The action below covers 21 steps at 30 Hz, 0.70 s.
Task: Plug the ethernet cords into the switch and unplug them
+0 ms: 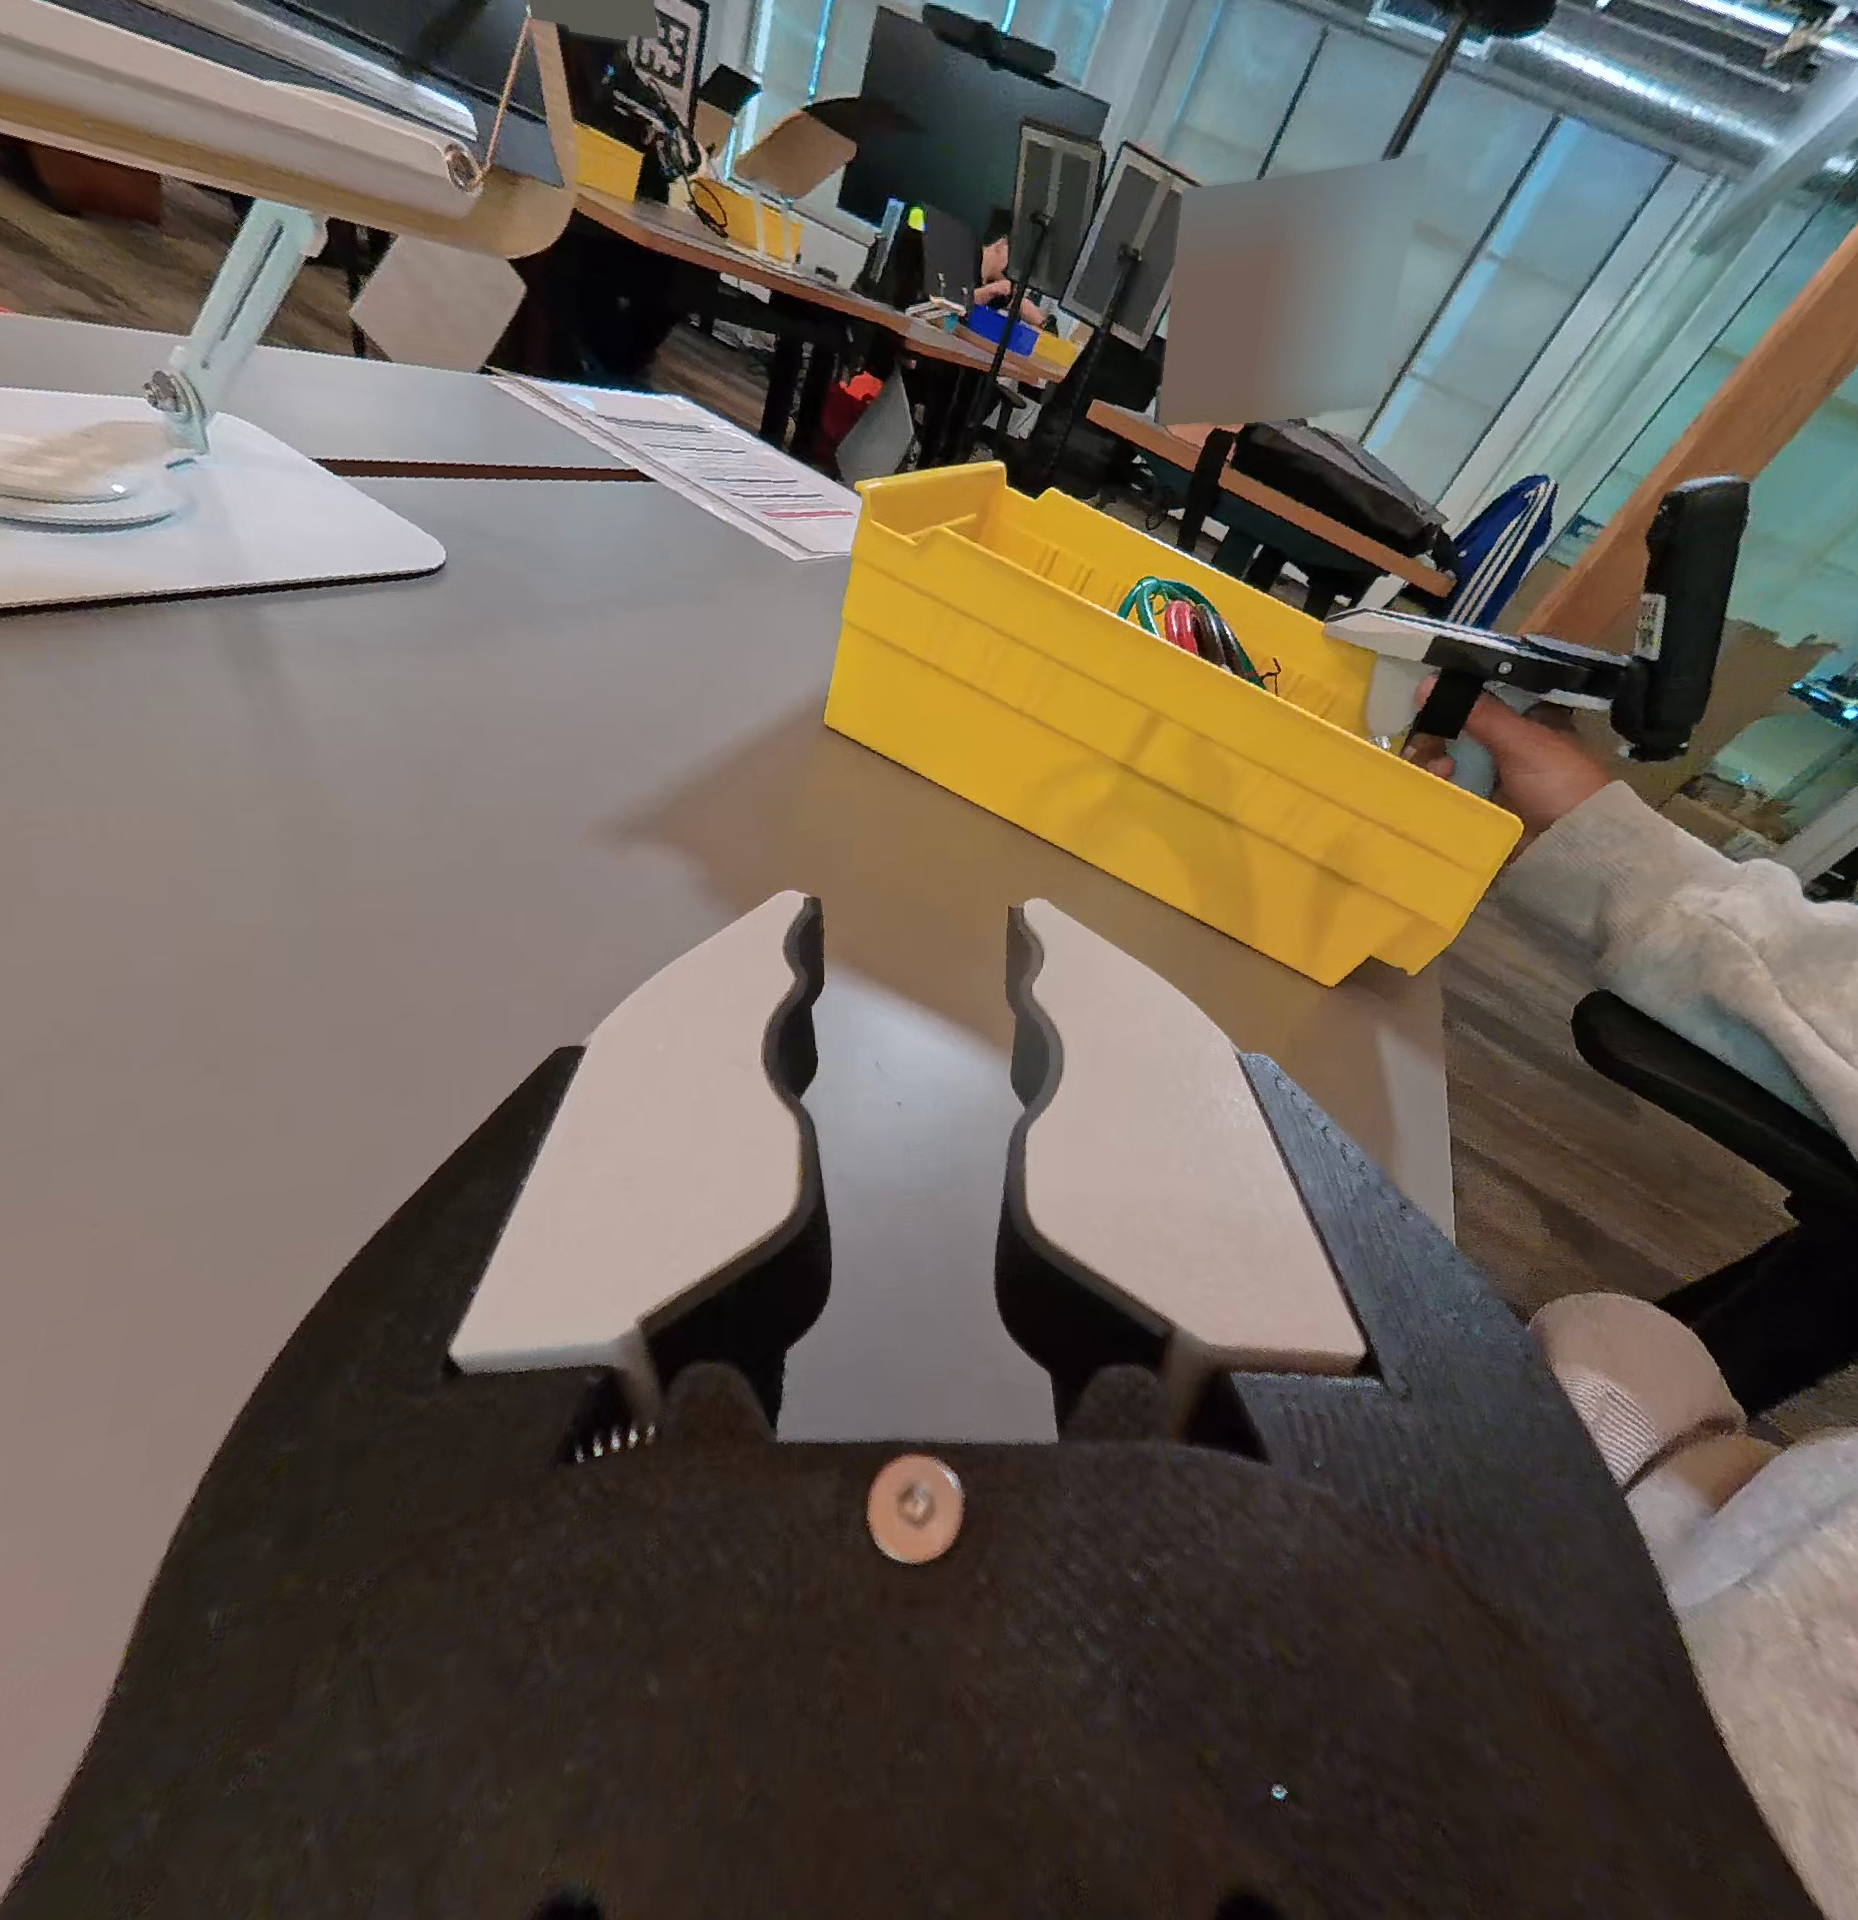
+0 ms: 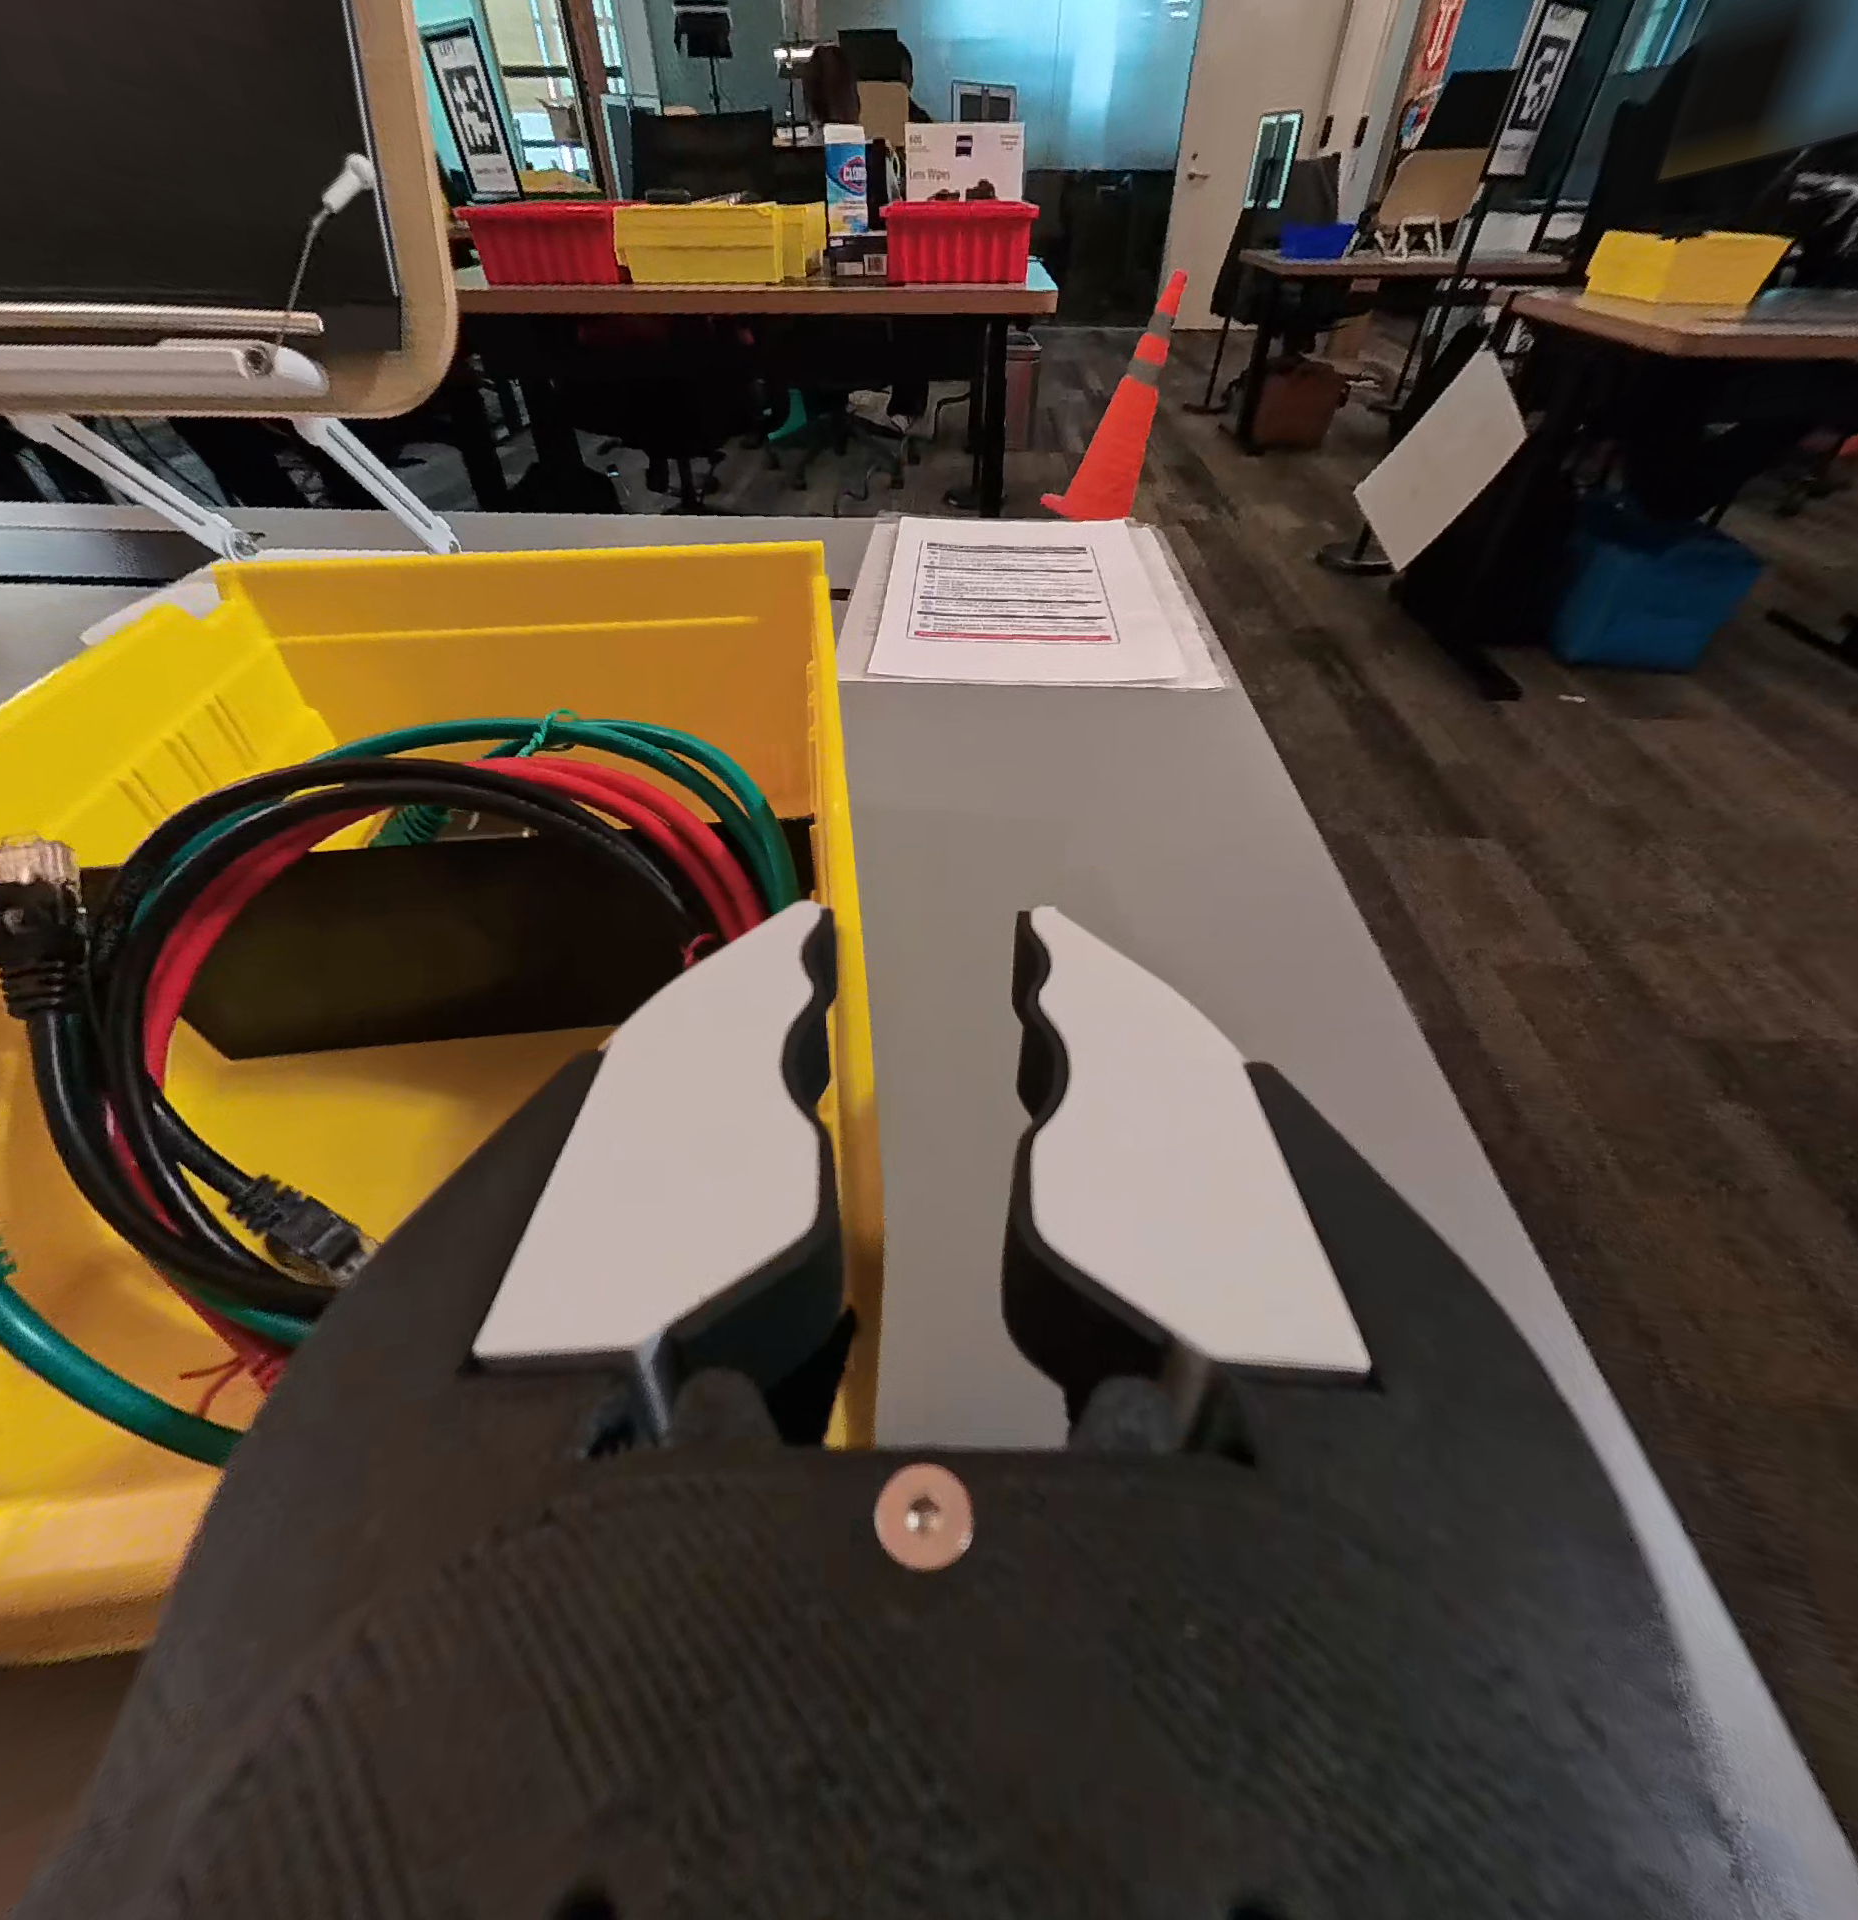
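A: Two grippers are showing, and both are carrying nothing. The left gripper (image 1: 914, 914) is hovering over the bare grey table (image 1: 385, 831), its white-faced jaws standing wide with only tabletop between them.

B: And the right gripper (image 2: 923, 925)?

A: Its jaws are gaping wide too. It is hanging over the right wall of the long yellow plastic bin (image 2: 592, 644), with the left finger above the bin and the right finger above the table (image 2: 1008, 810).

B: Where are the ethernet cords sitting?

A: Inside that bin. The black cord (image 2: 83, 1122), the red cord (image 2: 655, 821) and the green cord (image 2: 696, 753) are lying coiled together, looping around a flat black box, the switch (image 2: 416, 945), which is resting on the bin floor. One black plug (image 2: 31, 914) is sticking up at the far left; another (image 2: 301, 1236) is lying near the gripper body.

B: Are any plugged in?

A: I cannot tell; the ports are not showing.

B: Anything else on the table?

A: A white printed sheet in a clear sleeve (image 2: 1018, 603) is lying at the far edge, just right of the bin.
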{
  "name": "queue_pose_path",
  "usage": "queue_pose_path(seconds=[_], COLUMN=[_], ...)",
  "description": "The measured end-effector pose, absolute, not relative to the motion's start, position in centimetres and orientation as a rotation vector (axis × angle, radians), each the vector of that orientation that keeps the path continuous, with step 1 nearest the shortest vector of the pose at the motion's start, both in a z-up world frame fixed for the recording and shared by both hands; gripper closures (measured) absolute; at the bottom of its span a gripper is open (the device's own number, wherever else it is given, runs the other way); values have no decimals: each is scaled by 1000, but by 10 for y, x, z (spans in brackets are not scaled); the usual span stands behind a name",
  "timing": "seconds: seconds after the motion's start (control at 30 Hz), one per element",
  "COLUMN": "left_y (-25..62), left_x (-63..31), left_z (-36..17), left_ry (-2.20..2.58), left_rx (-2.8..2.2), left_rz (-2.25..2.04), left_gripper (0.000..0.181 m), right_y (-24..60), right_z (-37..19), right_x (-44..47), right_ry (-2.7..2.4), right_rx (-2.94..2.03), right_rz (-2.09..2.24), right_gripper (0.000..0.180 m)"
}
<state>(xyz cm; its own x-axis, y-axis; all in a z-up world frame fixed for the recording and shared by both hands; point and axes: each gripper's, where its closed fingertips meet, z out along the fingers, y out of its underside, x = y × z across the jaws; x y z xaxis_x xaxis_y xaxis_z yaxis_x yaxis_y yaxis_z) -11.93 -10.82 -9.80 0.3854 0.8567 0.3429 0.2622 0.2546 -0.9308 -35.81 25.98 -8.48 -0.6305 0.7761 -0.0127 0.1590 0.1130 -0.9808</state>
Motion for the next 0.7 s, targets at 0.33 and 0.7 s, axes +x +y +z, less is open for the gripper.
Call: queue_pose_path(seconds=[0.33, 0.7], left_y=[-131, -146], left_x=[-97, -80], left_z=[-100, -99], left_ry=[-1248, -1285], left_rx=[-1257, -1222], left_rz=[628, 669], left_gripper=[149, 149], right_y=[237, 212], right_z=[-118, -127], right_x=[-364, -374], right_ry=[-2096, -2181], right_rx=[-939, -1147], right_rz=[1504, 1734], right_gripper=[155, 171])
